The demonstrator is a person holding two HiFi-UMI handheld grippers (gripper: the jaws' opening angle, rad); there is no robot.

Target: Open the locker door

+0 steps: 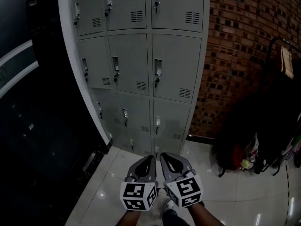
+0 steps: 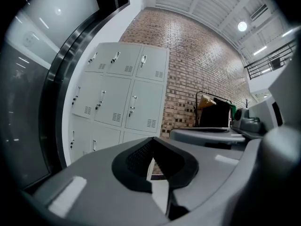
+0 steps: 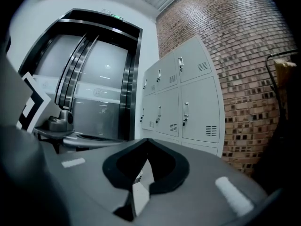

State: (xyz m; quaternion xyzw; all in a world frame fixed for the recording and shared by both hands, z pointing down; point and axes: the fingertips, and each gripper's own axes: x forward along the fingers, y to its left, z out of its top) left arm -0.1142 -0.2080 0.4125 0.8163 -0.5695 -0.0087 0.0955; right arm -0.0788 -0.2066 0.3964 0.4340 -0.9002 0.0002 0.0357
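A grey metal locker bank (image 1: 141,65) stands ahead against the wall, three columns wide, and every door is closed. Each door, such as the middle-row right one (image 1: 178,67), has a small handle with a lock (image 1: 158,72) on its left edge. The lockers also show in the left gripper view (image 2: 124,98) and the right gripper view (image 3: 188,107). My left gripper (image 1: 149,160) (image 2: 151,140) and right gripper (image 1: 165,157) (image 3: 146,141) hang side by side low over the floor. They are well short of the lockers, both shut with nothing held.
A brick wall (image 1: 244,55) runs to the right of the lockers. A rack of dark clothes and bags (image 1: 268,131) stands at the right. Dark glass doors (image 1: 28,107) fill the left. The floor is glossy white tile (image 1: 235,192). A shoe (image 1: 168,206) shows below the grippers.
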